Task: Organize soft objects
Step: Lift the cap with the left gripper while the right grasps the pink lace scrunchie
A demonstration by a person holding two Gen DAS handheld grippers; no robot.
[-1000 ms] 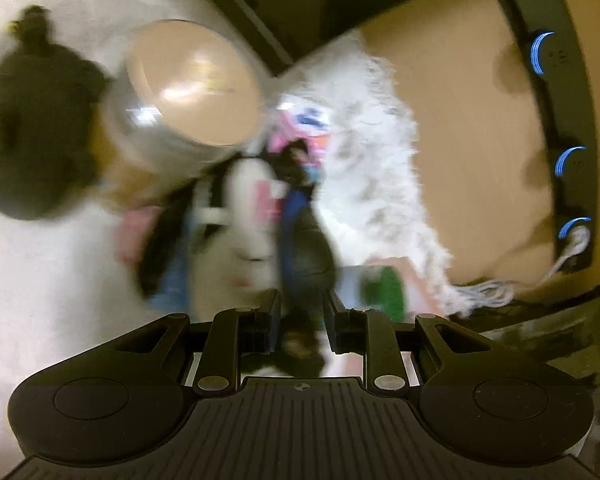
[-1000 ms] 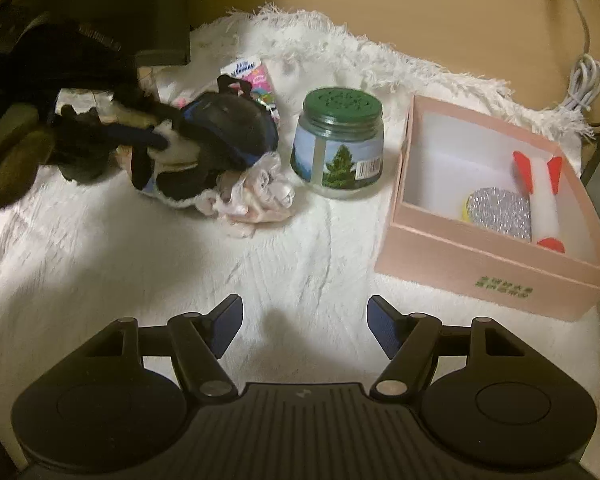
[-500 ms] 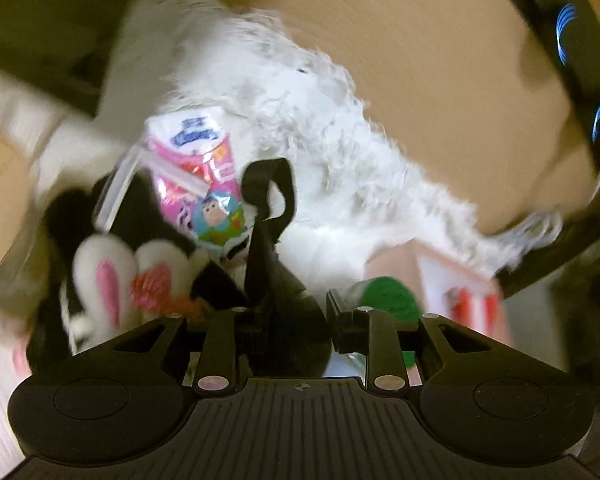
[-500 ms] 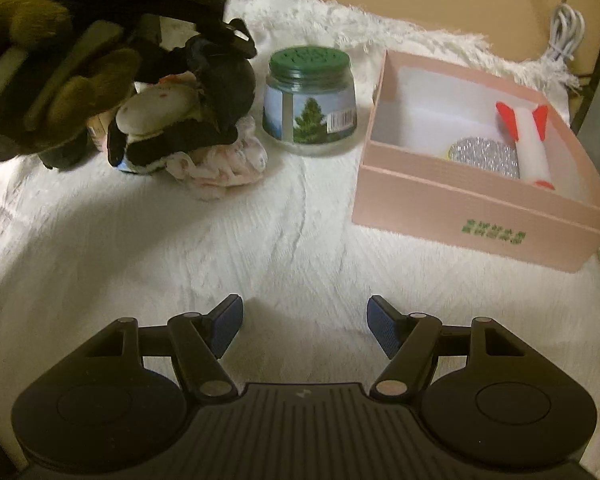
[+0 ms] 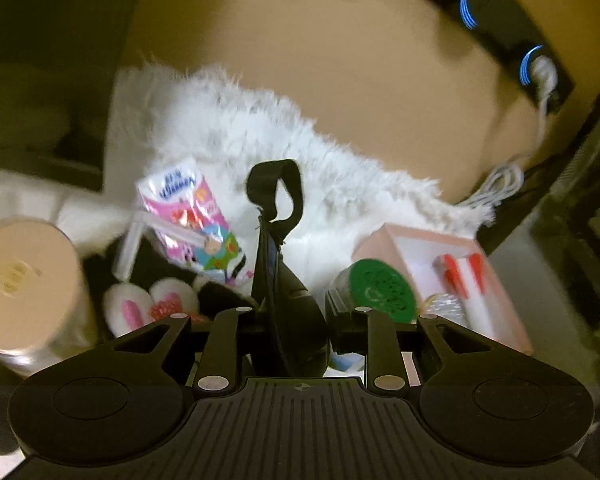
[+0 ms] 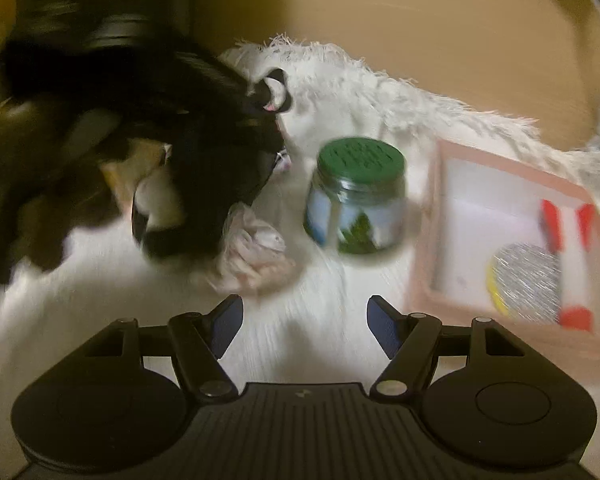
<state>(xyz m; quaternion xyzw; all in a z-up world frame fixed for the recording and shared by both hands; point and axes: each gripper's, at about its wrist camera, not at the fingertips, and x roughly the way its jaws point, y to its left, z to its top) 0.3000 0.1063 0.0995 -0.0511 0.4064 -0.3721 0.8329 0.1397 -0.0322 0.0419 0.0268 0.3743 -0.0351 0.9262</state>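
Left gripper (image 5: 288, 320) pinches a dark fabric item with a strap loop (image 5: 278, 240); right gripper (image 6: 304, 326) hangs spread over the white cloth.

The left wrist view alone shows the loop standing up from the black padded thing clamped between the jaws, which have just been closing a little, plus a glossy pink printed packet (image 5: 192, 220), a round tan-lidded clear container (image 5: 24, 280) and small white plush ears with pink insides (image 5: 140, 308). The right wrist view alone shows the same grip from outside: a blurred black-and-white plush mass (image 6: 180, 184) raised beside a crumpled pale pink scrunchie (image 6: 256, 256) on the ribbed, fringed white woven cloth (image 6: 324, 344). Both views show the green-lidded glass jar with a tree label (image 6: 356, 196) just beside the open pink cardboard box (image 6: 432, 216), which holds a glittery silver disc (image 6: 528, 280) and a white-and-red rocket-shaped toy (image 6: 568, 248).
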